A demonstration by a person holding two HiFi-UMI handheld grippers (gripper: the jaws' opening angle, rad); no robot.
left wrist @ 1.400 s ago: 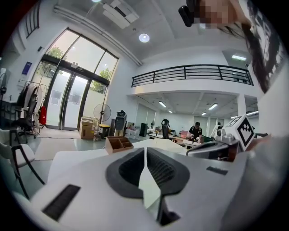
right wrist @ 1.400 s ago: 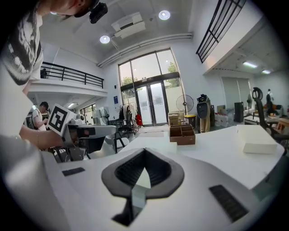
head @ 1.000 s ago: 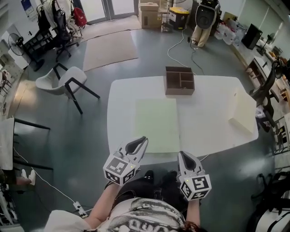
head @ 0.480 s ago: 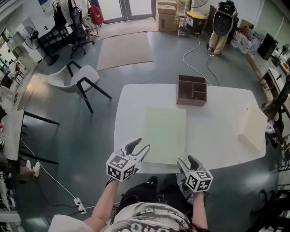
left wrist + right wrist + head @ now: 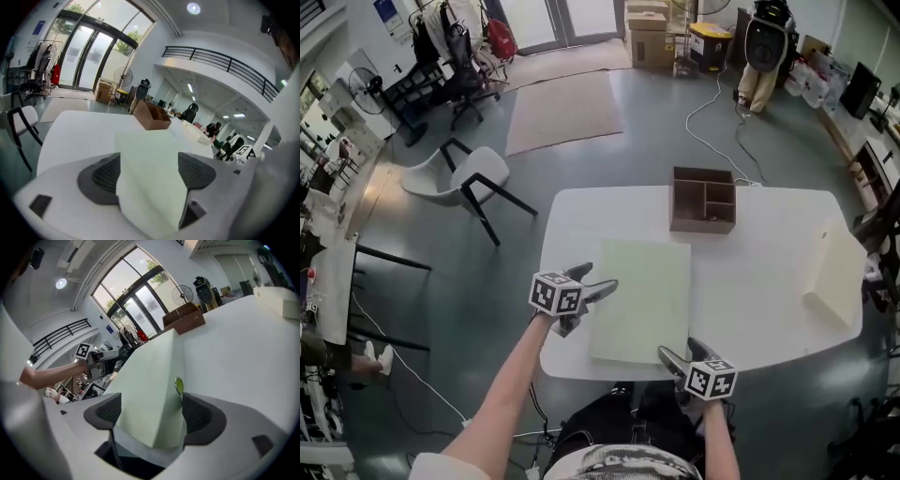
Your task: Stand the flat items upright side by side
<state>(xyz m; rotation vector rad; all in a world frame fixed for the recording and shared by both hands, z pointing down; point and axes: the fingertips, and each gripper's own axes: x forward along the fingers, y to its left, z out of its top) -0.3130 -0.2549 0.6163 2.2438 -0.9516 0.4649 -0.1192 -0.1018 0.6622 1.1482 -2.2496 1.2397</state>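
The left gripper (image 5: 595,279) and right gripper (image 5: 680,352), fingers spread after just opening, are straddling the green sheet (image 5: 642,295) at its 9 and 5 o'clock edges. It is lying flat mid-counter (image 5: 759,281), with nothing standing upright yet.

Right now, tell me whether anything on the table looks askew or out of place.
Nothing is spilled or damaged. The green sheet lies flat, slightly skewed to the table edge, and the cream box sits angled at the right end.

Your pale green board (image 5: 642,298), flat on the white bench (image 5: 750,272), long edges running away from you, cream slab (image 5: 837,278) well to your right
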